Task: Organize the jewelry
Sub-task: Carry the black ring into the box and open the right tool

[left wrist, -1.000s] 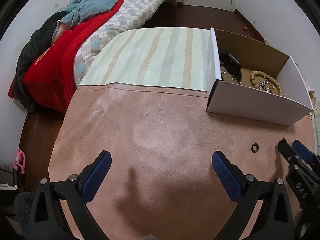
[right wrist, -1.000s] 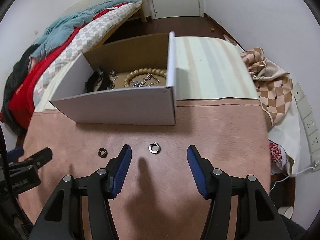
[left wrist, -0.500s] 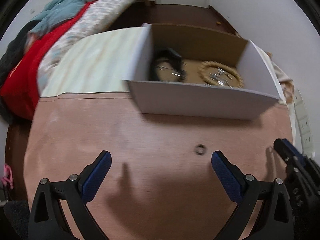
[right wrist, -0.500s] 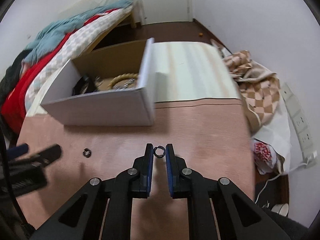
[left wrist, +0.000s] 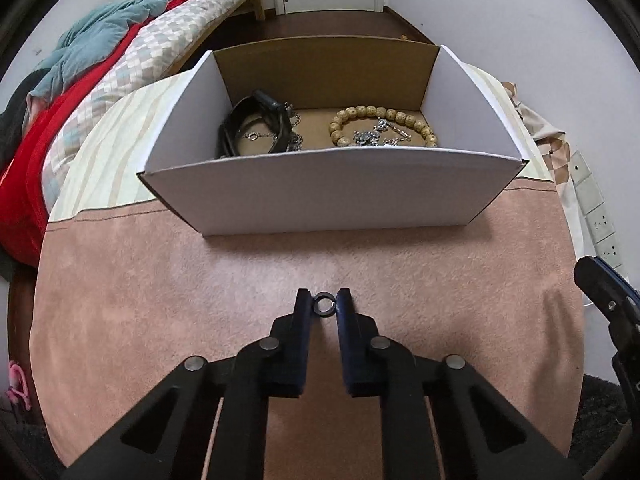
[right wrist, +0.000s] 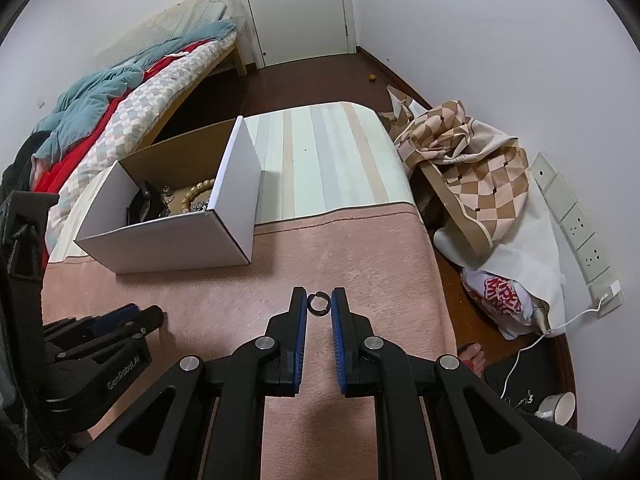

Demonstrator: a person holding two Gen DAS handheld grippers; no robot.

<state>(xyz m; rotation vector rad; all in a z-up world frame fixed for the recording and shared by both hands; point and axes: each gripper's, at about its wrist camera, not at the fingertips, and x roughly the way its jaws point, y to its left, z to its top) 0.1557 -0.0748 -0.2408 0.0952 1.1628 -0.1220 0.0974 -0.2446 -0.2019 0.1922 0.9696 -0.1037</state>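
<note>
Rings, two of them, are the items in play: a dark ring [left wrist: 325, 305] sits between the tips of the left hand-held gripper [left wrist: 324, 307], whose jaws are closing onto it, and a thin open ring [right wrist: 319, 304] is pinched in the right hand-held gripper [right wrist: 319, 305], held above the pink cloth [right wrist: 360, 264] that covers the desk. A second ago both grippers stood wide over the cloth with the rings lying loose on it; half a second ago the right had already closed on its ring while the left was still wide. The left ring appears to rest on, or just above, the cloth; which cannot be told. Beyond the tips stands the white cardboard box [left wrist: 332, 192], open at the top, already holding a beaded bracelet [left wrist: 382, 120], a black strap [left wrist: 256, 128] and silver chain pieces [left wrist: 372, 136]. In the right wrist view the box lies up and to the left, well apart from the held ring. Behind it a striped cloth [right wrist: 320, 160] covers the far end of the desk, with a bed [right wrist: 132, 92] beyond. Judged from this, both pickups are nearly complete, and the remaining step is carrying each ring over the near wall and releasing it inside.
</note>
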